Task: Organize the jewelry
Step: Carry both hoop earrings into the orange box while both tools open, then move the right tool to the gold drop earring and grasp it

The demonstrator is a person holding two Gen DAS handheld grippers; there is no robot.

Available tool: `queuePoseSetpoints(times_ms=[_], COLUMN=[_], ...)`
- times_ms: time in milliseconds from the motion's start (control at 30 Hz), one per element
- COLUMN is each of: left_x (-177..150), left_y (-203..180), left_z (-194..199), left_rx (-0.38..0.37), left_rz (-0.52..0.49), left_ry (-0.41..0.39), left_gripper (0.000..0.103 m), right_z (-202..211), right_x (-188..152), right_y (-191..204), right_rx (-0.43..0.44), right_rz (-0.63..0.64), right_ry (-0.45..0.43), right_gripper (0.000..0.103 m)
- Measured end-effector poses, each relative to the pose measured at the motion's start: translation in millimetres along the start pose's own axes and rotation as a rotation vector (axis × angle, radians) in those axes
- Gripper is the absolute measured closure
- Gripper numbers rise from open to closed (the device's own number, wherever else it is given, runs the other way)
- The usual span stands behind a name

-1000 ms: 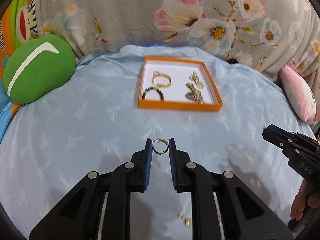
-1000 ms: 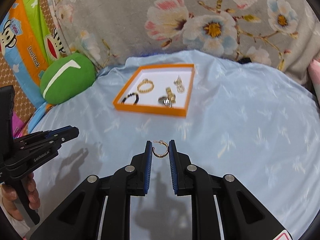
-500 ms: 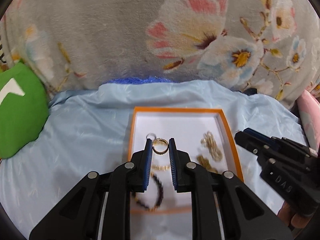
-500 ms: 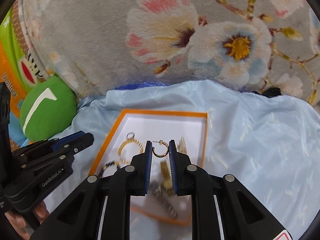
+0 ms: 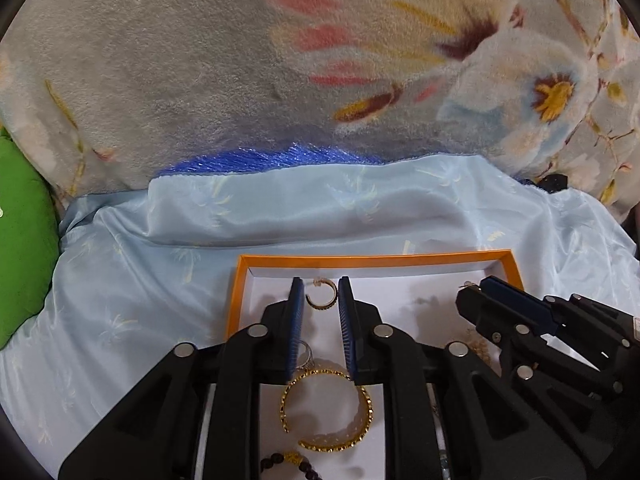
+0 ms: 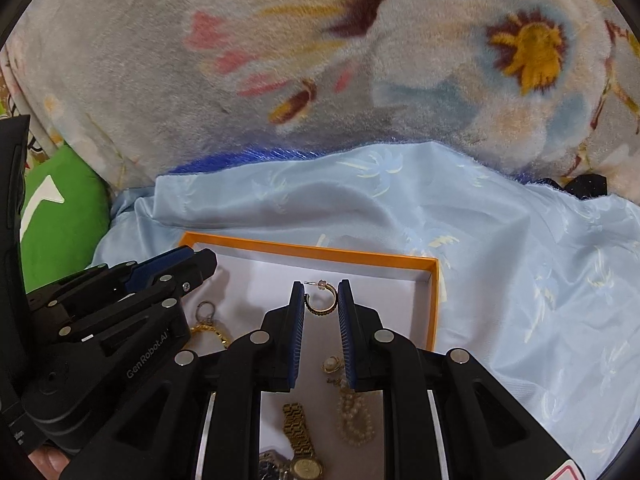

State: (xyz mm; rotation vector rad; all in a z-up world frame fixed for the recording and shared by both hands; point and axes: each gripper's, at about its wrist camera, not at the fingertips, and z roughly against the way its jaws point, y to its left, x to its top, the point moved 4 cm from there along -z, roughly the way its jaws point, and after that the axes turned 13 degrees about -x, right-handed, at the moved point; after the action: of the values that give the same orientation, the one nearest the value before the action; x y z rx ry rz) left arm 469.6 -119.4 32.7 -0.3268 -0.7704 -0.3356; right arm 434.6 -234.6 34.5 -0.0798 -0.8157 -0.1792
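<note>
Bed with pale blue sheet (image 5: 160,304), floral blanket (image 5: 200,60) banked along the far side. A second ago both grippers hung over bare sheet, the orange tray (image 5: 234,300) far ahead; now both are over the tray's far end.

Left gripper (image 5: 321,300): fingers parting, its hoop earring (image 5: 321,300) loose in the widened gap, no longer pinched, apparently lying on the tray floor near the far left corner.

Right gripper (image 6: 320,299): fingers together on its matching hoop earring (image 6: 321,299), over the tray's far right part.

Gold bangle (image 5: 326,410) lies nearer (watch and pearls sit on the right side).

Reading: carry done, left earring delivered, right one awaiting release.
</note>
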Motion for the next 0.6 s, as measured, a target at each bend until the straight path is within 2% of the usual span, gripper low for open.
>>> queuePoseSetpoints(times_ms=[33,67,100,233,367,467,600], left_x=[0.5,0.5,0.7,-2.1,-21.5,-56.2,-116.9], left_y=[0.5,1.3,2.1,4.4,6.4,8.1,8.2], left_z=[-1.5,-0.8,0.8,20.9,64.4,105.5,156.5], left_rx=[0.010,0.019,0.025,0.018,0.014,0.006,-0.012], left_rz=[-0.001,0.001,0.004,0.015,0.014,0.014,0.018], left_ry=[-0.002,-0.010,-0.021,-0.052,-0.087,-0.092,-0.068], left_gripper=[0.068,0.055,0.050,0.050,0.049,0.042,0.042], right_z=[0.6,2.3,4.9,30.8,79.0,121.3,172.4], right_x=[-0.1,-0.4,-0.4,-8.7,-40.0,-85.6,-151.0], right_y=[-1.4,-3.4,-4.0,-17.3,-36.6,-53.3,-66.4], right_rx=[0.003,0.005,0.006,0.024,0.030,0.054,0.032], right_rz=[-0.006,-0.014,-0.023,-0.060,-0.072,-0.093,-0.064], right_ry=[-0.006,-0.011,-0.018,-0.056,-0.099,-0.090,-0.062], right_gripper=[0.084,0.083,0.083,0.083,0.083,0.082,0.082])
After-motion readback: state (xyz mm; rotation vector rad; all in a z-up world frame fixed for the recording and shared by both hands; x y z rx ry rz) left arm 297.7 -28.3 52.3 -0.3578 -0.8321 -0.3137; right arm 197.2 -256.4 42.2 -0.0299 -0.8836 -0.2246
